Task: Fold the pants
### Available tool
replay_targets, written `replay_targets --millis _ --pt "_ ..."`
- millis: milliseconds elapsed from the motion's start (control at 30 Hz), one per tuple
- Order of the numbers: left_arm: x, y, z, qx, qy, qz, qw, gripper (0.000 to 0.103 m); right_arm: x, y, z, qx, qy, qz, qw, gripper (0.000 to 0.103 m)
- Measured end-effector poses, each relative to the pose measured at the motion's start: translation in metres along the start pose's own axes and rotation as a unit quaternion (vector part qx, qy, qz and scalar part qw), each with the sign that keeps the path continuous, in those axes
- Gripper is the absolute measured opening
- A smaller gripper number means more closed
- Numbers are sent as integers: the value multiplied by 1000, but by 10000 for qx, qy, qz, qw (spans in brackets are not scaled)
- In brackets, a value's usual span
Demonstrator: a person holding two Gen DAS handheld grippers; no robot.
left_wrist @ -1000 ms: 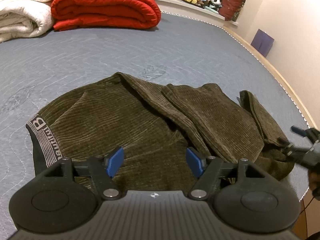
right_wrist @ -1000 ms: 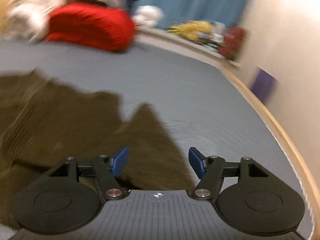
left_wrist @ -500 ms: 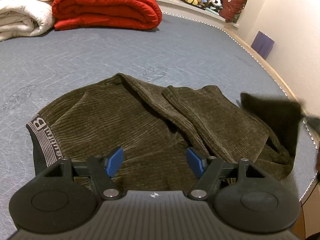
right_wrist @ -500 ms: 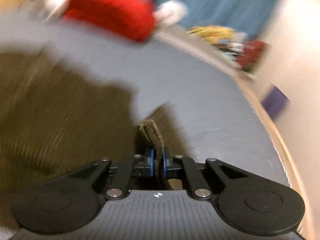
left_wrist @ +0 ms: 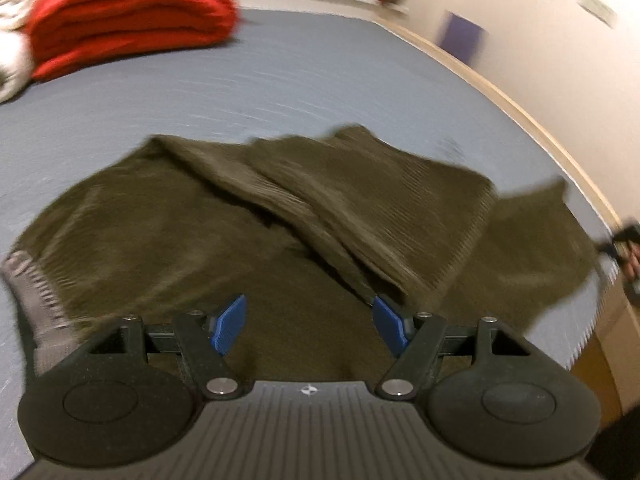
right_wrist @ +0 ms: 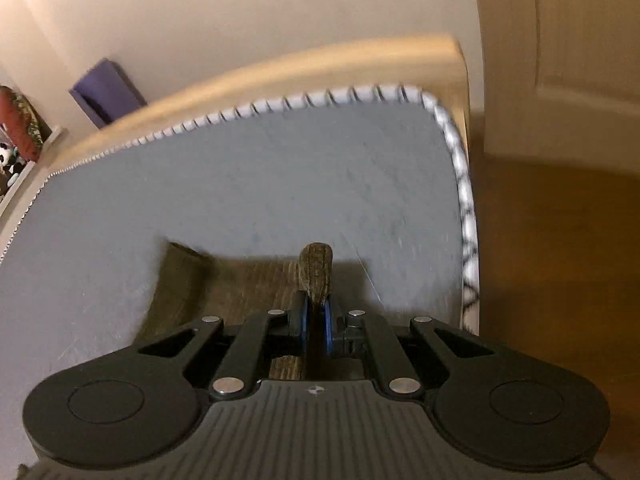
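Change: since a second ago my right gripper [right_wrist: 316, 320] has gone from spread apart over the cloth to clamped on a pinch of it, and it has swung out toward the mattress corner, dragging one leg end with it; my left gripper [left_wrist: 308, 326] has barely shifted over the middle of the garment.
Pants: the dark olive ribbed corduroy-like pants [left_wrist: 248, 220] lie rumpled on the grey quilted mattress [left_wrist: 304, 80], grey lettered waistband [left_wrist: 32, 292] at my left, legs bunched in overlapping ridges toward the right edge.
Right fingers: blue pads closed tight on a rolled nub of olive fabric [right_wrist: 316, 276], which sticks up between them; the leg trails back under the tool.
Left fingers: spread wide, gripping nothing, hovering just above the seat of the pants.
Progress: early, by my reckoning. No clean fold shows; the legs still need pulling straight and laying together before any halving.
Materials: soft, limp ribbed weave that drapes and creases readily; waistband looks elastic and knit; mattress surface is flat stitched fabric with a white piped edge [right_wrist: 464, 184].
Surroundings: folded red padded quilt [left_wrist: 124, 16] well apart at the far end.
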State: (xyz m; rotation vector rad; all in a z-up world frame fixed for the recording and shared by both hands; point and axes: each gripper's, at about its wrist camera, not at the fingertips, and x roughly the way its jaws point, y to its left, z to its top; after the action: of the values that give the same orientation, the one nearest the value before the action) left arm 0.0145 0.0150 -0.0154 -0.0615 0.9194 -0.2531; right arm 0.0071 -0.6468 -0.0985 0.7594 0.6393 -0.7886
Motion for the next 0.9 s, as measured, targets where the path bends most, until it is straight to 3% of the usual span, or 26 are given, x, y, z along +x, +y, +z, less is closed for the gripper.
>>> replay_targets --millis 133,200,400,433,500,633,700,733,800,900 --pt "11 -29 -10 420 176 -573 9973 75 -1 8 -2 -549 106 112 9984 15" --pt "18 -41 -17 530 274 -876 9944 75 -3 10 -5 -701 153 246 9971 36" --pt "40 -81 -42 1046 556 -1427 9827 70 5 8 -9 -926 291 229 9950 39" --pt "44 -88 -46 1156 589 -1459 9808 70 7 8 -8 -960 299 235 9947 37" --pt "52 -98 -53 1372 637 -1495 9771 69 10 7 -9 -1017 289 260 9941 17" --pt "66 -111 -65 1715 695 -1536 9707 69 9 4 -6 -1031 166 452 9935 8" --pt "76 -118 -71 1902 846 -1493 9666 69 -6 0 2 -810 -210 494 9953 6" --pt "80 -119 -74 2000 929 -1397 9653 69 -23 -4 10 -535 -623 481 9955 6" --pt "86 -119 -76 2108 1061 -1327 9627 69 -45 -11 20 -289 -1174 111 9926 6" --pt "88 -119 -77 2307 1157 -1378 9562 69 -19 -30 17 -16 -415 -256 9988 6"
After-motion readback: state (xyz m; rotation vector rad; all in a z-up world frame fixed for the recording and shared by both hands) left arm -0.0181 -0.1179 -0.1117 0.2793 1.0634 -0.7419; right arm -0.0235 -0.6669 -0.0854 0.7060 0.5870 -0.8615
